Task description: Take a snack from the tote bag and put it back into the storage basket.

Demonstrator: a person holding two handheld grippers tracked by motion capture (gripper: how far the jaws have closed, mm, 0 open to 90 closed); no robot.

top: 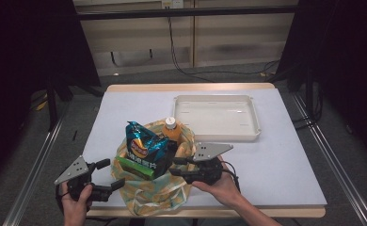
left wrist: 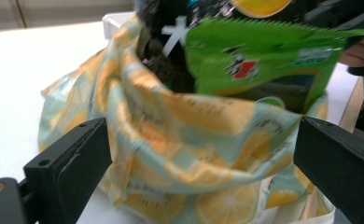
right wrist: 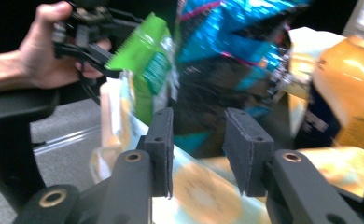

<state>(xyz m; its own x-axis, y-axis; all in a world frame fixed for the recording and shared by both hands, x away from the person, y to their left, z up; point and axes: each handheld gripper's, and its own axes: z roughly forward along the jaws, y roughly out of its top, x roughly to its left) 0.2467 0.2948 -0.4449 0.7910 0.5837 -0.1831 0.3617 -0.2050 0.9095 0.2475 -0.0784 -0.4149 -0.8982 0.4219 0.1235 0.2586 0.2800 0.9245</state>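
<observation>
A lemon-print cloth bag sits at the table's front centre. It holds a blue chip bag, a green snack packet and an orange juice bottle. My left gripper is at the bag's left side, open. In the left gripper view the jaws stand wide apart around the bag's bulging cloth, under the green packet. My right gripper is open at the bag's right rim. Its own view shows its fingertips above the cloth, pointing at the chip bag, with the bottle to the right.
A white tray, nothing in it, stands behind the bag at the back right. The white table top is bare to the right and left of the bag. Dark stands and cables lie beyond the table.
</observation>
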